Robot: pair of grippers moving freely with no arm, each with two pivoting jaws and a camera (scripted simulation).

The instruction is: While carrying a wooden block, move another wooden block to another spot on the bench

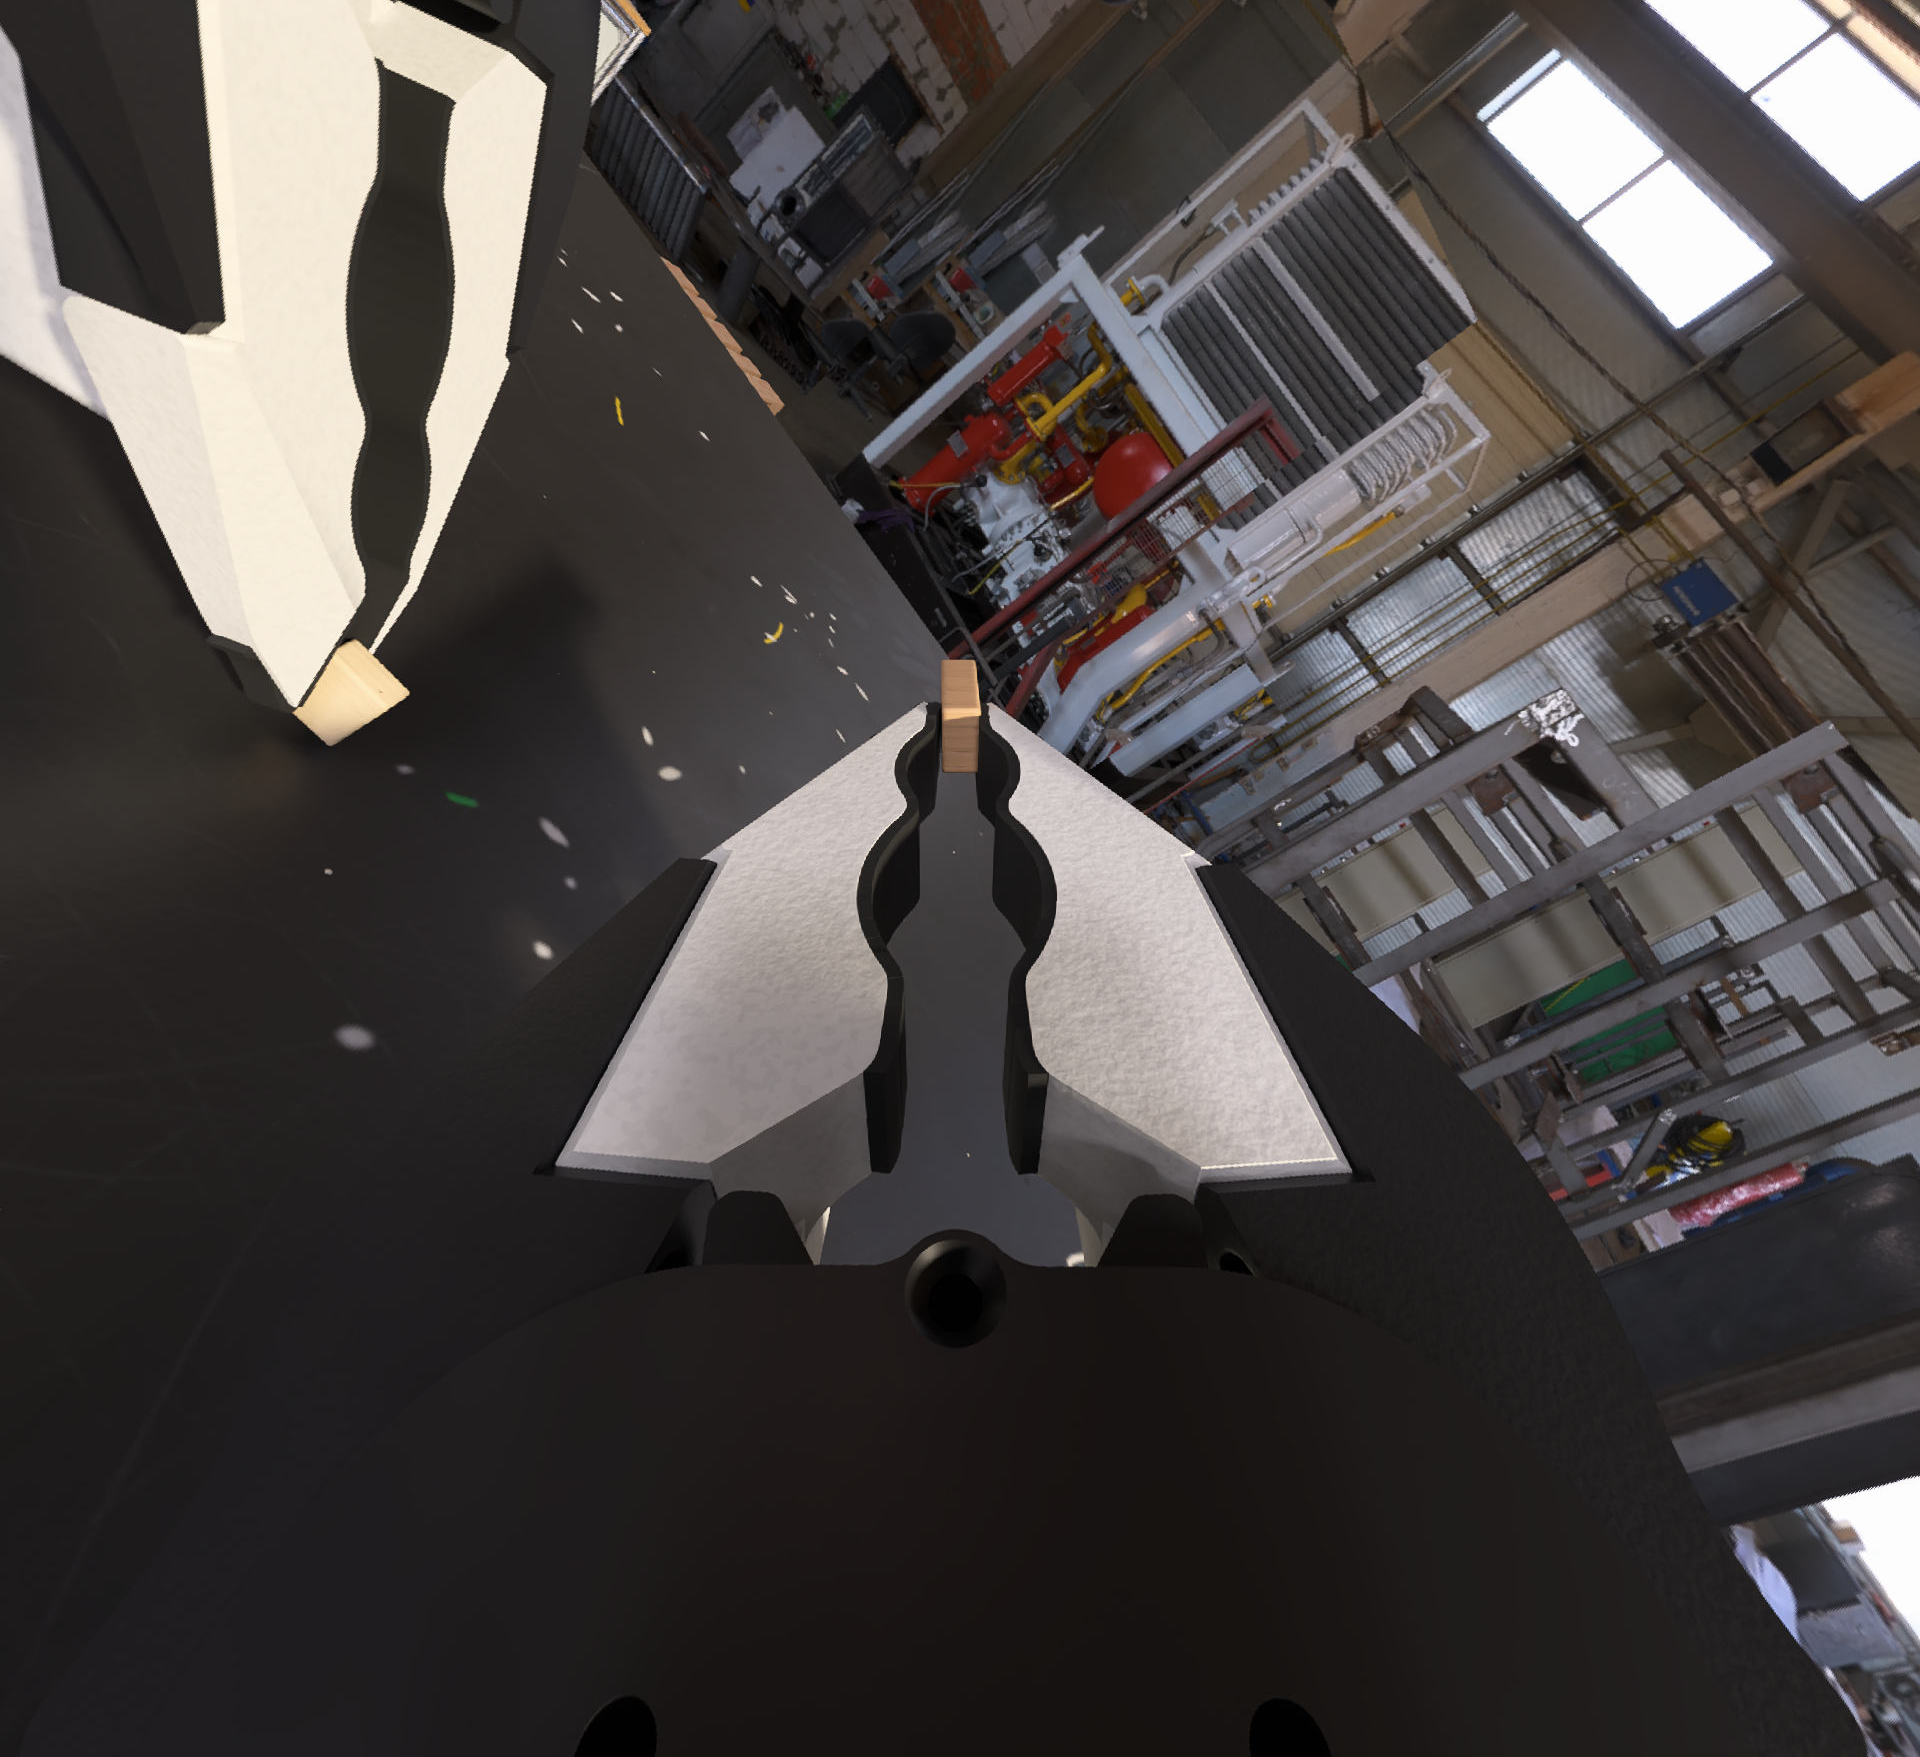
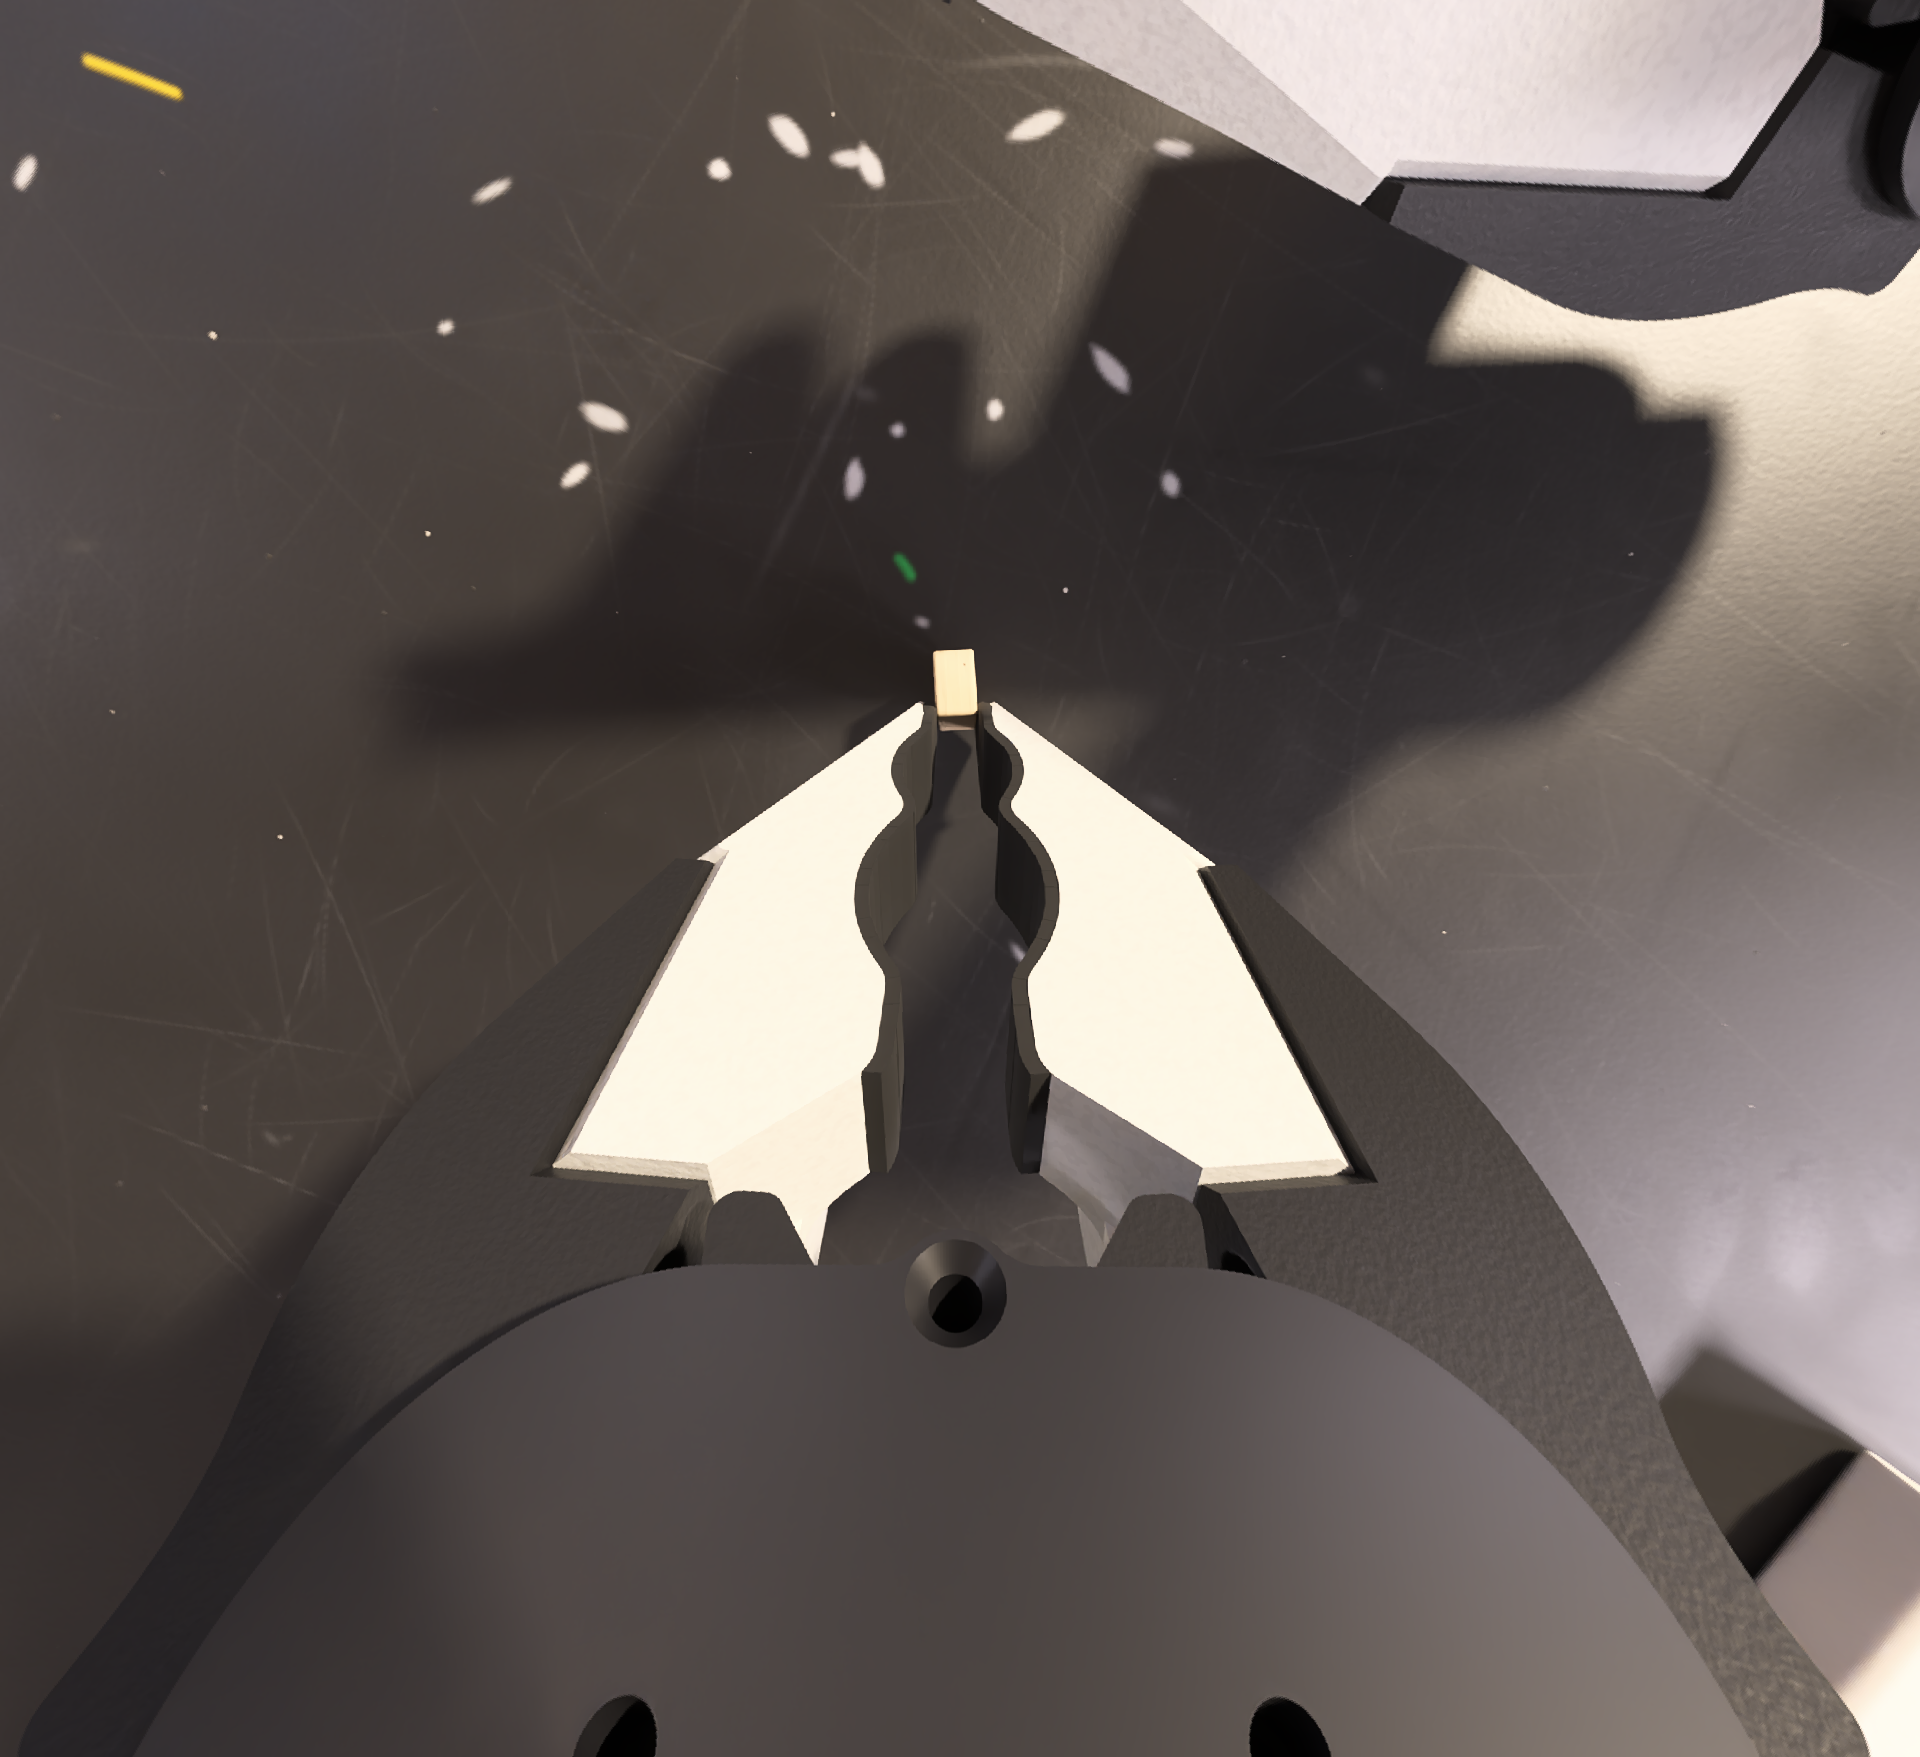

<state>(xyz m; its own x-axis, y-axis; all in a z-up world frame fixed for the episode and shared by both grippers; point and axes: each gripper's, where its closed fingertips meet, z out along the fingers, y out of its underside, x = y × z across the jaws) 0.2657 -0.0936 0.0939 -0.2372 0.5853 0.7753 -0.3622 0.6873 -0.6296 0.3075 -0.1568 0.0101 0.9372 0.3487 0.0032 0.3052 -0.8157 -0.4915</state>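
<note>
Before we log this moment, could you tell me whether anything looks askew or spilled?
Nothing is askew. Each gripper, left and right, pinches a block squarely at its tips. The bench carries only scratches and paint flecks.

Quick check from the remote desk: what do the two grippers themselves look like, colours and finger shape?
Both match. The left gripper and right gripper each have a matte black, rounded body with a round hole at its centre and two white, grainy-textured fingers tapering to a point. The fingers' inner edges are black and wavy, with scalloped recesses. No cables or markings show.
</note>
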